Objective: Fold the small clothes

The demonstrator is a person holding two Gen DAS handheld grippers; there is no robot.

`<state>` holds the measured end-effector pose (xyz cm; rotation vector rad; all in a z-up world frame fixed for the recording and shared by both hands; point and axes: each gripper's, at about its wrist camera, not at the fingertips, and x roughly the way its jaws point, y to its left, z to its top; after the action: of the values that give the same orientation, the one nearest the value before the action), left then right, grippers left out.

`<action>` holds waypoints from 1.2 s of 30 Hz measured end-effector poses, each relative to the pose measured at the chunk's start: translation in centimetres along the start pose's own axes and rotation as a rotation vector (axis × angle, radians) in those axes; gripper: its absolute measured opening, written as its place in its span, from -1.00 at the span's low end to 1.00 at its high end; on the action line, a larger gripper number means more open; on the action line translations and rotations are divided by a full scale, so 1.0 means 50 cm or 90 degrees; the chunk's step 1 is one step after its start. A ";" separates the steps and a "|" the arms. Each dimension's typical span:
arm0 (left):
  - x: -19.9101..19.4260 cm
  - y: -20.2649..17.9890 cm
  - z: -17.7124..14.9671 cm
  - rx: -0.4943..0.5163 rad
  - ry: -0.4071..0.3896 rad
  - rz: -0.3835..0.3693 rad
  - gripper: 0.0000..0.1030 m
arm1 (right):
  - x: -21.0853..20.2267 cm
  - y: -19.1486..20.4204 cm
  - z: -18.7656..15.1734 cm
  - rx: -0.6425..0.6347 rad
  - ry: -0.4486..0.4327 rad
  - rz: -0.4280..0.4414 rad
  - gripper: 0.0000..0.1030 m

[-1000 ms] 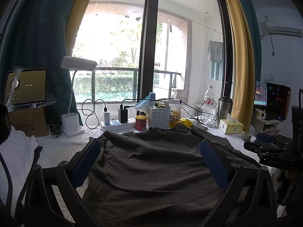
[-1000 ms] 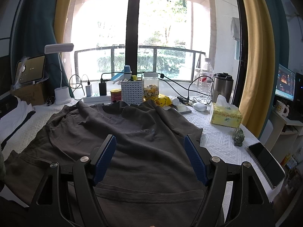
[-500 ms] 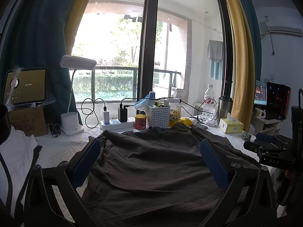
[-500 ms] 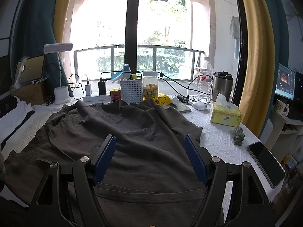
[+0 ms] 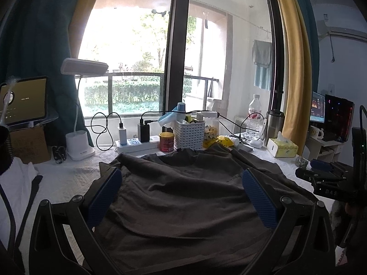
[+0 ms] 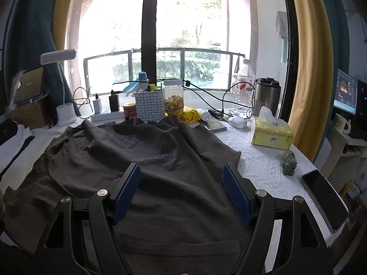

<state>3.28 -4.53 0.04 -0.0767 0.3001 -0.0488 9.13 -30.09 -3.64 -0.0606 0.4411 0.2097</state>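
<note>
A dark grey T-shirt [image 6: 146,160] lies spread face-up on the white quilted table cover [image 6: 259,160], its collar toward the far clutter by the window and its hem nearest the cameras; the cloth is rumpled, with ridges running down from the collar, and no fold shows yet. The right gripper [image 6: 181,192] hovers over the near middle of the shirt with its blue pads [image 6: 126,192] spread apart and nothing between them. The left gripper [image 5: 181,199] likewise stands wide over the shirt's near left part, empty. The step in hand looks like the approach before a first fold; the next move probably calls for each gripper to pinch an edge or a sleeve, clear of the tissue box [image 6: 271,135] and the phone [image 6: 325,197] on the right.
</note>
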 end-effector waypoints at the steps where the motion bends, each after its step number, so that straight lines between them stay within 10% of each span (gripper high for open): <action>1: 0.007 -0.002 0.004 0.000 0.003 0.000 1.00 | 0.005 -0.004 0.003 -0.007 0.003 -0.004 0.50; 36: 0.266 0.007 0.054 -0.001 0.115 0.045 1.00 | 0.317 -0.135 0.123 0.027 0.063 0.042 0.50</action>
<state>16.77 -4.81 -1.32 -0.0639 0.4826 0.0148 27.14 -33.09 -4.80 -0.0143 0.5461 0.2630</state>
